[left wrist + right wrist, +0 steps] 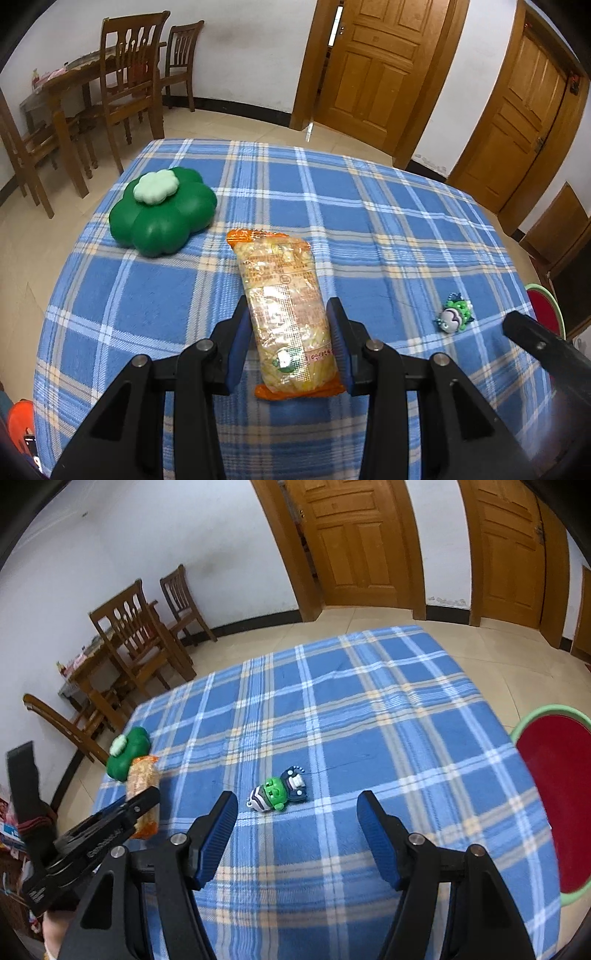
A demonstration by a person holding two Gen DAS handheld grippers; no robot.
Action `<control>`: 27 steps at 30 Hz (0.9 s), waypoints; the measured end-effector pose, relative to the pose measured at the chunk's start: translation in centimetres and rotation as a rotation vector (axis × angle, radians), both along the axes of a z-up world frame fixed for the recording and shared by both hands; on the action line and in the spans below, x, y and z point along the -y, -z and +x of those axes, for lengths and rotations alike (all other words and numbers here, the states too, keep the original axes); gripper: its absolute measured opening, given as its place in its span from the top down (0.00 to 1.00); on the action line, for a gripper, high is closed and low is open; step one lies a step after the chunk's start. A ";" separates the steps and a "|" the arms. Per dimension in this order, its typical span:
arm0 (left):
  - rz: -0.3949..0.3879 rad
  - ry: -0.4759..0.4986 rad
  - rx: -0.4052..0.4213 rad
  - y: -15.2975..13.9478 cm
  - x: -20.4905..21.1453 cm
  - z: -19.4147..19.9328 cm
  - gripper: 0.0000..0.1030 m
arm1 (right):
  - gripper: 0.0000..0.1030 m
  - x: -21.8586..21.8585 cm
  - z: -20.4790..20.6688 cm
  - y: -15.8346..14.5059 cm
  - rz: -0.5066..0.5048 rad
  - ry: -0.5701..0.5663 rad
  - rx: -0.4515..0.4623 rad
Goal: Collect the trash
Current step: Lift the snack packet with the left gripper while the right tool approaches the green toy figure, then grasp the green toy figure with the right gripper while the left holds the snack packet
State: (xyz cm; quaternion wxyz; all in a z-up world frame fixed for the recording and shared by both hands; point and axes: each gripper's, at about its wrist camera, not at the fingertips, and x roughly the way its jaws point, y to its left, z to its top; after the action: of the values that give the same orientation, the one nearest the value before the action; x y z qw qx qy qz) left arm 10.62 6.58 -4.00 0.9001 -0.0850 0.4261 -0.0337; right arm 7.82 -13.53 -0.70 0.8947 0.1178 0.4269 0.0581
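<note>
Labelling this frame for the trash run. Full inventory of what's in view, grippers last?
snack packet: 1, clear with orange ends, between the left gripper's pads, near end off the cloth
clover-shaped box: 1, dark green with pale green top, far left of table
toy figure: 1, green and navy, lying on the cloth ahead of the right gripper
tablecloth: 1, blue plaid, covers the table
basin: 1, red with green rim, past the table's right edge
wooden chairs: several, brown, by the far wall
doors: 2, brown
left gripper: black, blue pads, shut on the packet
right gripper: black, blue pads, open, empty
</note>
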 end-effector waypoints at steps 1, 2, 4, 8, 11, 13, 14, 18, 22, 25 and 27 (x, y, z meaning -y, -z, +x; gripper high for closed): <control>-0.002 -0.001 0.001 0.0 -0.1 0.0 0.60 | 0.32 -0.2 0.2 0.3 -0.005 -0.005 -0.005; -0.006 -0.002 0.002 0.1 -0.1 0.0 0.60 | 0.32 -0.5 0.6 0.6 -0.010 -0.011 -0.010; -0.015 -0.002 0.004 0.1 -0.3 0.0 0.60 | 0.32 -1.1 1.2 1.1 -0.026 -0.020 -0.021; -0.026 -0.001 0.004 0.2 -0.4 0.0 0.60 | 0.32 -2.0 2.2 2.2 -0.055 -0.044 -0.040; -0.035 -0.001 -0.001 0.3 -0.5 0.0 0.60 | 0.33 -2.6 2.8 2.8 -0.078 -0.058 -0.048; -0.037 -0.002 -0.004 0.3 -0.5 0.0 0.60 | 0.38 -3.0 2.9 3.1 -0.108 -0.065 -0.038; -0.038 -0.002 -0.006 0.3 -0.4 0.0 0.60 | 0.41 -3.1 3.0 3.1 -0.121 -0.073 -0.037; -0.040 0.003 -0.009 0.3 -0.1 -0.2 0.60 | 0.50 -3.5 3.1 3.2 -0.142 -0.101 -0.023; -0.043 0.011 -0.009 0.0 0.3 -0.6 0.60 | 0.52 -2.9 2.7 3.1 -0.115 -0.105 -0.024; -0.045 0.017 -0.005 -0.3 0.6 -1.1 0.60 | 0.55 -2.5 2.2 2.7 -0.100 -0.101 -0.018; -0.051 0.025 -0.004 -0.5 1.0 -1.5 0.60 | 0.55 -2.2 1.7 2.5 -0.087 -0.100 -0.013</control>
State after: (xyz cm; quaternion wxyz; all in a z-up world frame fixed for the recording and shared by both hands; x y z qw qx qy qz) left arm 9.17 5.61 -3.49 0.8963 -0.1024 0.4278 -0.0558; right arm 9.57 -11.30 -3.23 0.8921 0.0577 0.4404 0.0832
